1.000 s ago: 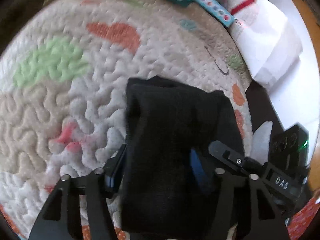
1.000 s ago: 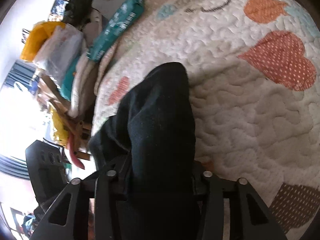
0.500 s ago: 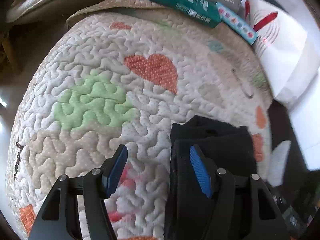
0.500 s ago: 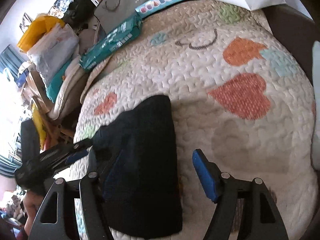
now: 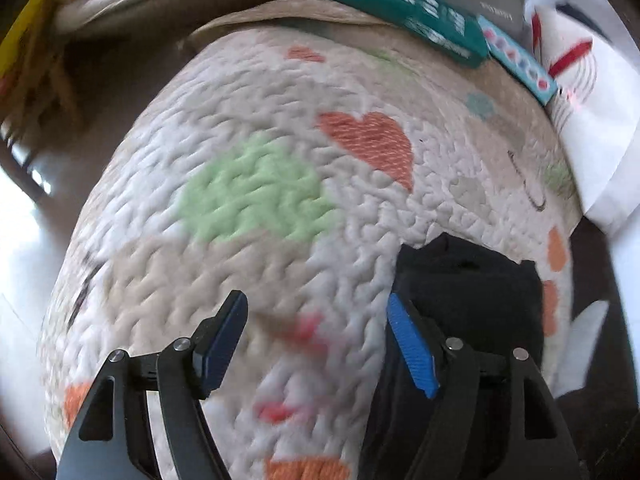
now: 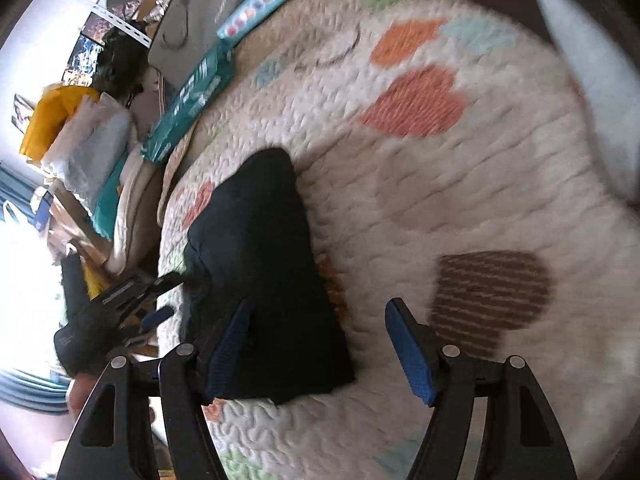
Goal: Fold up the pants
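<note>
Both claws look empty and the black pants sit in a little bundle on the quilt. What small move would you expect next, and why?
Probably just drawing both grippers back and leaving the bundle. The black pants already lie as a compact folded bundle on the quilt. The left gripper is opening with only quilt between its fingers, and the right gripper stands open beside the bundle, not pressing it.

Quilted mat with orange heart and green patch. Teal box along its far edge, light-blue box just beside, white bag with red marks at right. Yellow bag in the clutter beyond.
</note>
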Demonstrator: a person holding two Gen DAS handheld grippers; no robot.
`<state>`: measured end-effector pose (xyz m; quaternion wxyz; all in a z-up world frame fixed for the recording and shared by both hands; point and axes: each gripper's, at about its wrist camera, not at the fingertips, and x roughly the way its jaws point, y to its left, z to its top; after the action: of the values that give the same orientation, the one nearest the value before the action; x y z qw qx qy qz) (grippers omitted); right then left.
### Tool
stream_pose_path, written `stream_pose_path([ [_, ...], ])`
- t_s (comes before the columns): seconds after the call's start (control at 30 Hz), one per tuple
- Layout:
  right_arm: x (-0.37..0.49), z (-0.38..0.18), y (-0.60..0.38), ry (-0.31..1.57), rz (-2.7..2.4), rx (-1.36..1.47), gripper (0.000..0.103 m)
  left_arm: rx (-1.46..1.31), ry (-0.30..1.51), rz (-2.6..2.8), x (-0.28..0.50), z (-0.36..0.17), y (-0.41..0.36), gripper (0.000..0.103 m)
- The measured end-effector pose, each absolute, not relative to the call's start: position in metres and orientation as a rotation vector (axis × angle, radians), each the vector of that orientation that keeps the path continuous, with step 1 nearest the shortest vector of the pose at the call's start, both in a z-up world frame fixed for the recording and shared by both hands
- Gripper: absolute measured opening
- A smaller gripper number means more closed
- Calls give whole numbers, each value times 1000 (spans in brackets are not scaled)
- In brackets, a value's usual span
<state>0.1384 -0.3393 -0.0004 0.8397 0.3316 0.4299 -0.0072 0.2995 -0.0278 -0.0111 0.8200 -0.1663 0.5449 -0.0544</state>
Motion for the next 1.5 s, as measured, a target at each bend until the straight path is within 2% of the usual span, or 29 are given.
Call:
stream_pose_path([
  [0.23,81,46,-336,768,-121,556,75,-268,982,-97,193,36,-8,72],
  [0.33,52,64,-313,696,-159,411,76,-195,823,-23,137,65,-11,74],
  [0.37,41,70,-304,661,-181,359,79,-138,745,21,118,74,-16,78],
  [0.43,19,81,-285,567,-247,264,93,-50,601,69,84,91,-24,89],
  [0.5,3,88,-276,492,-280,216,99,18,441,122,49,108,-32,103],
  [0.6,-11,96,-264,429,-288,163,101,65,288,152,11,126,-45,103],
  [0.77,-18,99,-256,435,-279,151,101,51,408,20,2,129,-57,103],
  [1.0,-25,87,-255,481,-260,174,101,72,572,14,3,94,-64,103],
  [1.5,-19,68,-228,551,-205,105,101,104,647,57,-4,79,-63,103],
])
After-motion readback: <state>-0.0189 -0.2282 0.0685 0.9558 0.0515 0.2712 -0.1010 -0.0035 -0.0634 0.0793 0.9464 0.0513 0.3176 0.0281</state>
